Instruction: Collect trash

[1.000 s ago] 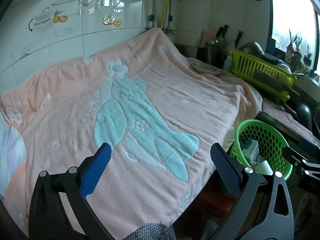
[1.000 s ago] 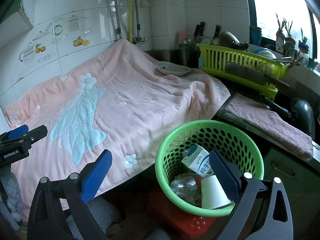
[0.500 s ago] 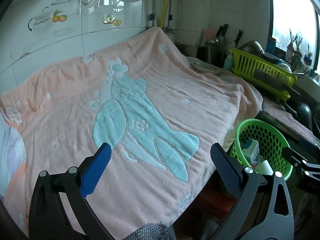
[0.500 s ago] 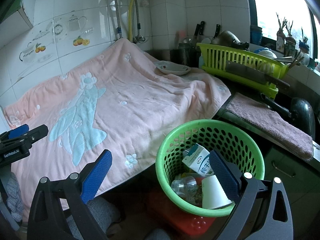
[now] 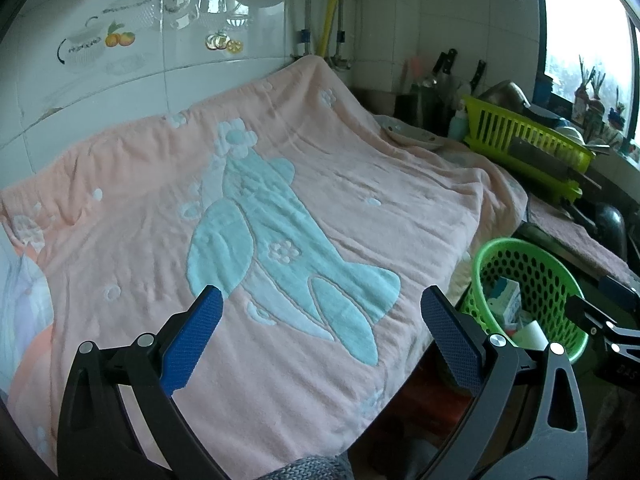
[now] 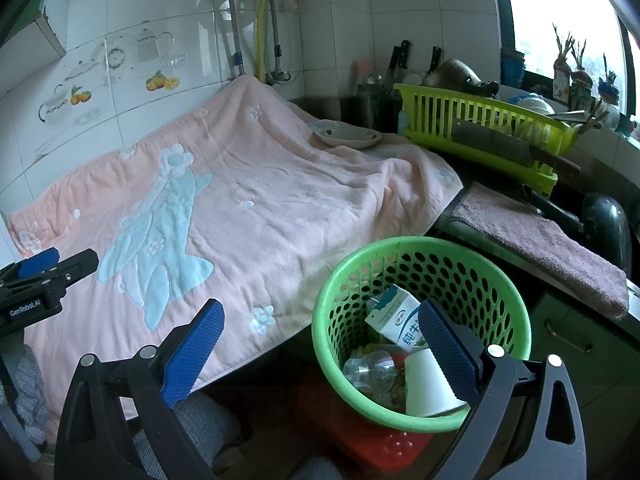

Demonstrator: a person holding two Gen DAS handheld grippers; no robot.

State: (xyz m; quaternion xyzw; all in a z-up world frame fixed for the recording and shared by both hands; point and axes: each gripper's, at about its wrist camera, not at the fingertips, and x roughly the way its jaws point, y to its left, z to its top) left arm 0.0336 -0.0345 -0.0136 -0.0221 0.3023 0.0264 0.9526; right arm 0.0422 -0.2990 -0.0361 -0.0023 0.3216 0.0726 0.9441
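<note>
A green perforated basket (image 6: 400, 250) (image 5: 516, 246) stands below the counter's front edge, at the lower right. Inside it lie a milk carton (image 6: 398, 322), a white paper cup (image 6: 426, 386) and a clear plastic bottle (image 6: 366, 368). My right gripper (image 6: 320, 322) is open and empty, its right finger over the basket. My left gripper (image 5: 322, 312) hangs open and empty above the pink towel (image 5: 280, 208) with a light blue figure, which shows no loose trash on it. In the right wrist view the left gripper's tip (image 6: 48, 266) pokes in at the left edge.
A white dish (image 6: 348, 136) rests on the towel's far right corner. Beyond it stand a lime dish rack (image 6: 480, 128) with a cleaver and a knife block. A mauve cloth (image 6: 536, 236) drapes the counter beside a dark faucet (image 6: 604, 220). Something red (image 6: 360, 432) lies under the basket.
</note>
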